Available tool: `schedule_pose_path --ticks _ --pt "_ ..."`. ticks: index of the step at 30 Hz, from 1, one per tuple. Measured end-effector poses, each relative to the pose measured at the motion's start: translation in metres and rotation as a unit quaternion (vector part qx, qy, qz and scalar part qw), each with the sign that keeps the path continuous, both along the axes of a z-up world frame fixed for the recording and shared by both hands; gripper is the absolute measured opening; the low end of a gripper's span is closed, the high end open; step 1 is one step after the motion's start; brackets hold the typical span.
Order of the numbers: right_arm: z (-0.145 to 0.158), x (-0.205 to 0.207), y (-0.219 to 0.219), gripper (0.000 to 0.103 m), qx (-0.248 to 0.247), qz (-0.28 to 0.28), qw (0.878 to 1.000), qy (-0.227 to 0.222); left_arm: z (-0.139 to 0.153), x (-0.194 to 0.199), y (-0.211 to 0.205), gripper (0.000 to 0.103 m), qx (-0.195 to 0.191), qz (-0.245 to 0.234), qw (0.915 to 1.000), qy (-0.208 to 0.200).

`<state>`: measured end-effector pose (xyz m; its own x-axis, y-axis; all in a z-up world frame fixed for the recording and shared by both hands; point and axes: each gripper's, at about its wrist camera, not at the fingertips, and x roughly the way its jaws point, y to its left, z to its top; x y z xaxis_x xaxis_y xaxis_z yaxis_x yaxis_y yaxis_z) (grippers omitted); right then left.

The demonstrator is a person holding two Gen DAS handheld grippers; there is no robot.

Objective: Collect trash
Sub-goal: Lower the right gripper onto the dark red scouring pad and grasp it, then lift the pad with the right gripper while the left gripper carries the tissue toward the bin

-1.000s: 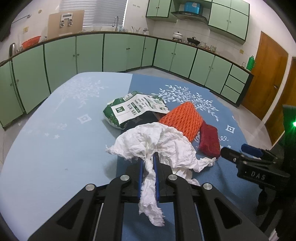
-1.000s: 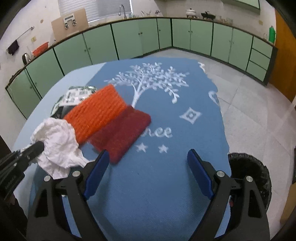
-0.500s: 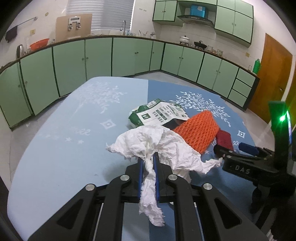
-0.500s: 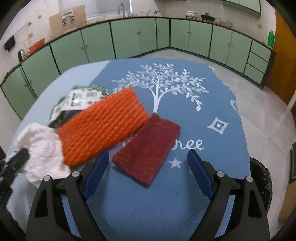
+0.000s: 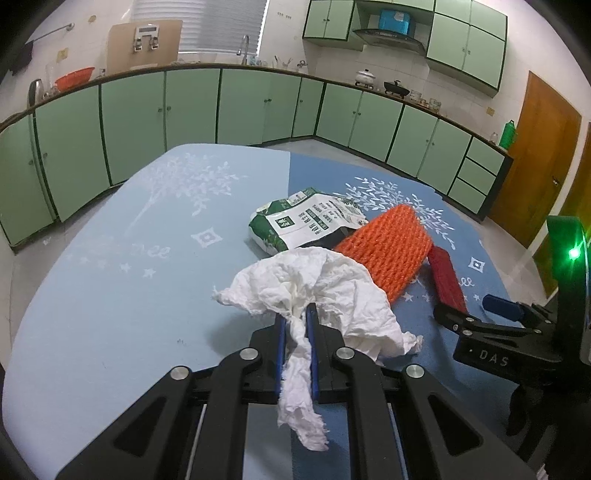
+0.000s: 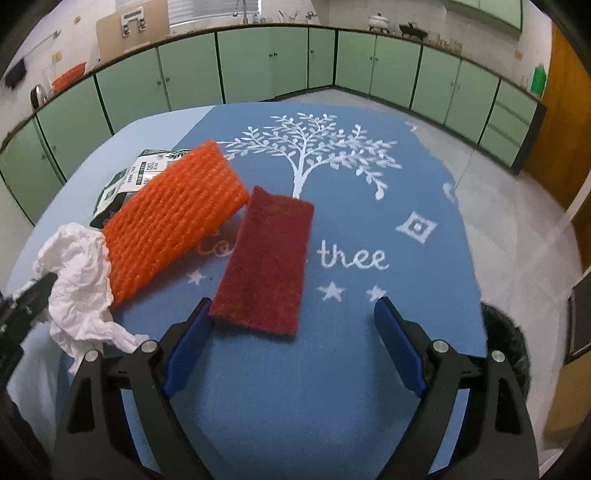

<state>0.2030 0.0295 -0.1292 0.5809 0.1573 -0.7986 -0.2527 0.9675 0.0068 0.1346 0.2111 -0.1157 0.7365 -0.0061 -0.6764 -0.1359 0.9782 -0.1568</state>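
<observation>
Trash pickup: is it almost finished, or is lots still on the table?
Nothing looks binned yet. In hand: the left gripper is shut on the white tissue. Left on the table: the orange pad, the dark red pad and the green-and-white packet. The right gripper is open and empty near the red pad.

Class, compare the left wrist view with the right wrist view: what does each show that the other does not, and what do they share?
Only the left wrist view shows the left claw shut on the white tissue, plus the brown door and the range hood.

Only the right wrist view shows the right claw open with nothing between its pads, the word "tree" on the tablecloth, and a black bin beside the table.

Both show the tissue, the orange net, the dark red pad, the green-and-white packet and the green cabinets.
</observation>
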Motion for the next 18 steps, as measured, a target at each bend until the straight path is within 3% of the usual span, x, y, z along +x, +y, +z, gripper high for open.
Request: schedule_pose_path --ticks 2,7,18 --pt "-0.001 0.002 0.0 0.079 0.012 0.002 1.0 0.003 -0.001 0.0 0.0 0.011 0.0 0.0 1.0 0.001" --pt "0.0 -0.001 0.01 0.046 0.024 0.043 0.999 0.006 0.0 -0.002 -0.001 0.011 0.001 0.001 1.0 0.002" --pt "0.019 -0.016 0.002 0.045 0.035 0.066 0.997 -0.003 0.009 -0.006 -0.01 0.011 0.003 -0.002 0.9999 -0.011"
